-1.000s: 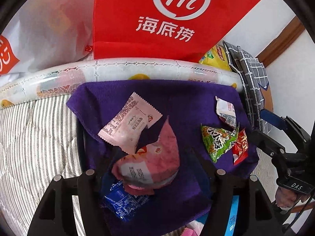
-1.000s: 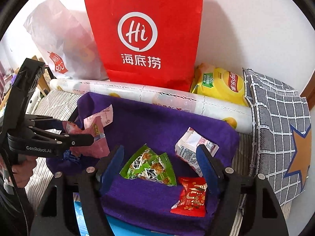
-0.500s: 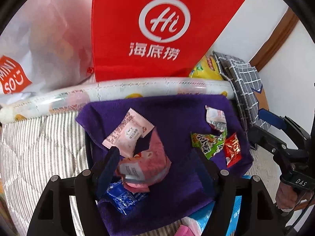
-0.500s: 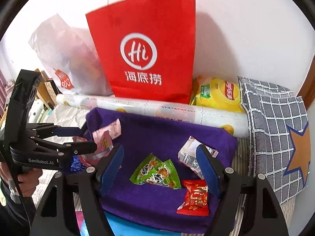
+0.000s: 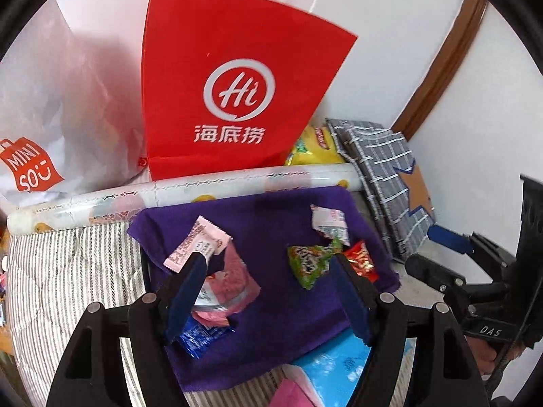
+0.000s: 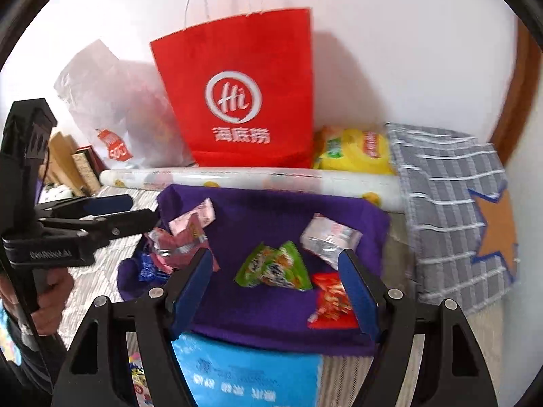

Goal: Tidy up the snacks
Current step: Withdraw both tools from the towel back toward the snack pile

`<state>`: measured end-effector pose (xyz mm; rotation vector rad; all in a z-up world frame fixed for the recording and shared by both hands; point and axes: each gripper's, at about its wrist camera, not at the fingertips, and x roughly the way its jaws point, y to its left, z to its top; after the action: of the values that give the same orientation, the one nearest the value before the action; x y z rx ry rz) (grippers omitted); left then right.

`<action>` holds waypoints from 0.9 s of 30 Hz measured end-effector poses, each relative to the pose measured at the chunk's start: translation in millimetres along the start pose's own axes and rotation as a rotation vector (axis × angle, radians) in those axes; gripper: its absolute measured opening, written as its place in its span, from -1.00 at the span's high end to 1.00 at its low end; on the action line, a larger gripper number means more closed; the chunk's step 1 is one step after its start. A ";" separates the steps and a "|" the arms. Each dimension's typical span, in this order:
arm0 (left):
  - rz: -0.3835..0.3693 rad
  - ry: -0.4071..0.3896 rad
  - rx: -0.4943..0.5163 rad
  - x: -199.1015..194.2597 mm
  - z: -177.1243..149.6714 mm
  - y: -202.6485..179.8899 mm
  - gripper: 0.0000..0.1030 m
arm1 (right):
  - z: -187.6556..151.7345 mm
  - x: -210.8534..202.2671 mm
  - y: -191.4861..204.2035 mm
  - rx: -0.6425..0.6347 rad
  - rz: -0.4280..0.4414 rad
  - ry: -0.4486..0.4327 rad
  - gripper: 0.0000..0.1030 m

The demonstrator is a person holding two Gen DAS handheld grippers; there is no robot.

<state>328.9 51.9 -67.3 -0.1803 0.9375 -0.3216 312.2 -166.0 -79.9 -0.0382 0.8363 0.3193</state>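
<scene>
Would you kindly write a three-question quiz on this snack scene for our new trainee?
1. True or false: the green packet lies on the purple cloth.
2. Which packet lies nearest the green one? A red packet B blue packet C yellow bag
3. Fill in: the red paper bag stands behind the ___ cloth.

Key: 1 true; 2 A; 3 purple.

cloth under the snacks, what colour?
Purple cloth, plain with no pattern; it shows best in the left wrist view.
</scene>
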 end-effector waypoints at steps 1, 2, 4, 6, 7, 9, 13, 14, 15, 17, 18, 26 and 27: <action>-0.005 -0.013 -0.004 -6.1 -0.3 -1.7 -0.42 | -3.2 -4.9 -1.4 0.009 -0.011 -0.003 -0.54; -0.011 -0.025 -0.011 -11.6 -0.6 -3.3 -0.42 | -7.8 -11.6 -3.4 0.024 -0.021 -0.009 -0.55; -0.023 -0.046 -0.033 -23.6 -1.0 -6.3 -0.42 | -14.0 -21.0 -4.8 0.038 -0.033 -0.020 -0.57; -0.030 -0.067 -0.030 -36.9 -5.6 -11.7 -0.42 | -22.7 -31.9 -4.0 0.041 -0.070 -0.027 -0.59; -0.026 -0.075 -0.021 -42.9 -8.8 -14.8 -0.42 | -25.8 -35.6 -3.2 0.040 -0.084 -0.026 -0.59; -0.009 -0.088 -0.001 -56.1 -18.5 -20.7 -0.42 | -37.1 -47.5 0.2 0.029 -0.096 -0.033 -0.59; 0.014 -0.111 0.022 -77.7 -39.8 -25.8 -0.42 | -57.2 -63.3 5.7 0.026 -0.050 -0.052 -0.60; 0.017 -0.110 0.023 -80.9 -44.0 -25.6 -0.42 | -64.9 -67.5 8.1 0.025 -0.045 -0.056 -0.60; 0.023 -0.108 0.023 -85.2 -50.4 -25.5 -0.42 | -70.2 -69.5 9.5 0.024 -0.047 -0.058 -0.60; 0.044 -0.109 0.026 -90.8 -61.4 -25.8 -0.42 | -83.4 -73.7 14.7 0.022 -0.052 -0.050 -0.60; 0.066 -0.114 0.036 -94.2 -68.3 -26.9 -0.42 | -89.8 -74.8 17.4 0.020 -0.052 -0.037 -0.60; 0.142 -0.082 0.034 -103.8 -109.3 -23.5 -0.42 | -142.8 -68.6 37.1 0.041 -0.028 0.055 -0.45; 0.146 -0.082 0.031 -105.9 -114.7 -22.1 -0.42 | -148.6 -67.6 38.9 0.045 -0.022 0.062 -0.38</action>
<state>173.3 66.5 -47.1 -0.0952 0.8590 -0.1925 151.0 -170.3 -126.6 -0.0153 0.9040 0.2797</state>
